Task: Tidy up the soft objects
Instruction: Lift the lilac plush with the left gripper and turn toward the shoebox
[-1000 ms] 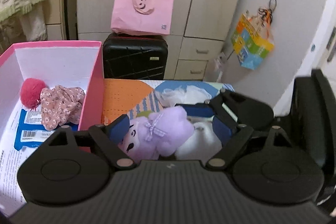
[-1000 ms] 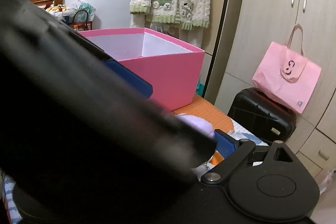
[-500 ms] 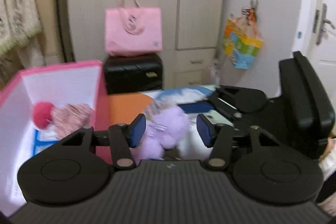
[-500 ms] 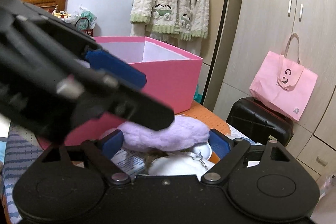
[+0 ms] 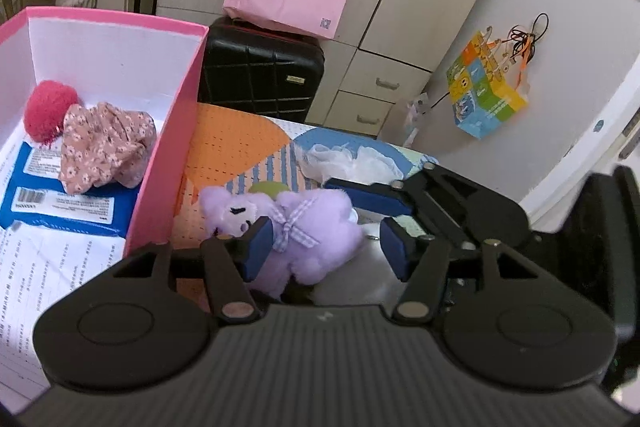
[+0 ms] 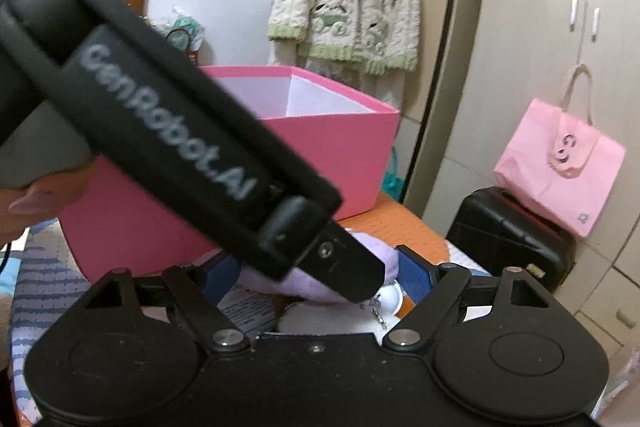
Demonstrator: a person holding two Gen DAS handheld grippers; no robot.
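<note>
Clearly the purple plush (image 5: 308, 239) is light and squashy; the left gripper (image 5: 326, 247) has just reopened slightly, jaws loosely astride its body, while the right gripper (image 6: 316, 277) narrows, ungripping.

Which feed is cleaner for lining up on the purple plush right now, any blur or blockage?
Left wrist view: sharp, evenly lit, fisheye bending at the edges, purple plush plainly visible. Right wrist view: the left gripper's black body crosses close, slightly soft, hiding most of the plush.

Purple plush toy (image 5: 298, 235) on mat beside pink box (image 5: 168, 163).
</note>
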